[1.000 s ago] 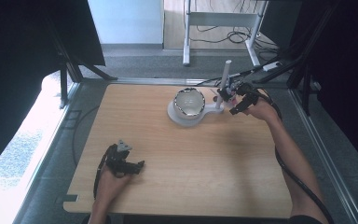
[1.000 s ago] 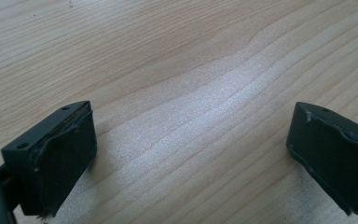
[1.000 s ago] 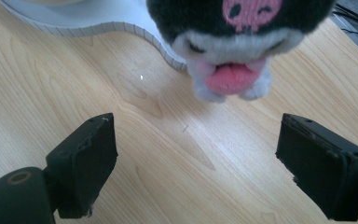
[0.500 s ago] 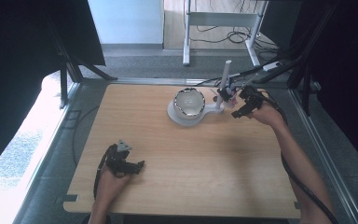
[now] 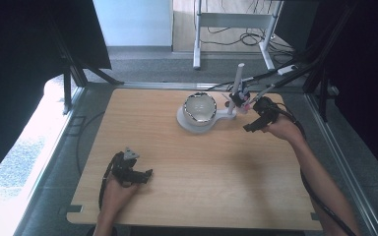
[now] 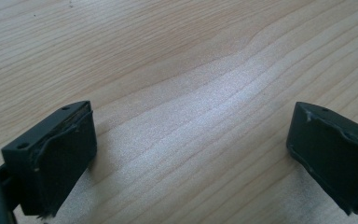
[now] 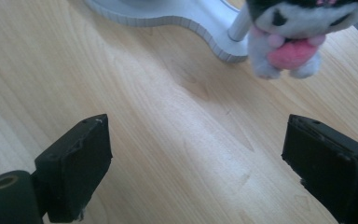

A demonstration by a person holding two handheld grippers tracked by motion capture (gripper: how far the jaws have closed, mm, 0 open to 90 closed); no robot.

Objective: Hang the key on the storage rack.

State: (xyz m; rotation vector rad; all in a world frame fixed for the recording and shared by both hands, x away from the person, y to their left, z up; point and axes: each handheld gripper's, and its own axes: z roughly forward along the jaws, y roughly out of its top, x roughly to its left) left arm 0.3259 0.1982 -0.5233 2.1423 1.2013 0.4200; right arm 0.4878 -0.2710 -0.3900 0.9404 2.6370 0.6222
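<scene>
Right gripper (image 5: pixel 250 128) sits near the table's (image 5: pixel 216 191) far right corner, jaws wide apart, nothing between them. Plush toy (image 7: pixel 291 32) (black/white, pink front) hangs at the post (image 5: pixel 236 88) of the white stand (image 5: pixel 216 119), just off the table surface and just ahead of the jaws in the right gripper view. Whether it's clipped to the post or only leaning on it, I cannot tell.

Left gripper (image 5: pixel 137 175) rests near the table's near left corner, jaws also wide apart and empty, bare wood between them in the left gripper view.

Step in hand looks like the reach for the toy. To do it well:
- Toy is off to the right of the jaw gap in the right gripper view; swing the gripper so the gap centres on it before advancing.
- Come up a little: the toy's body is above the jaw line.
- Close on the soft body, not the post; catching the post would likely drag the stand and the bowl (image 5: pixel 200 107) on it.
- Squeeze gently, plush compresses and may slip.
</scene>
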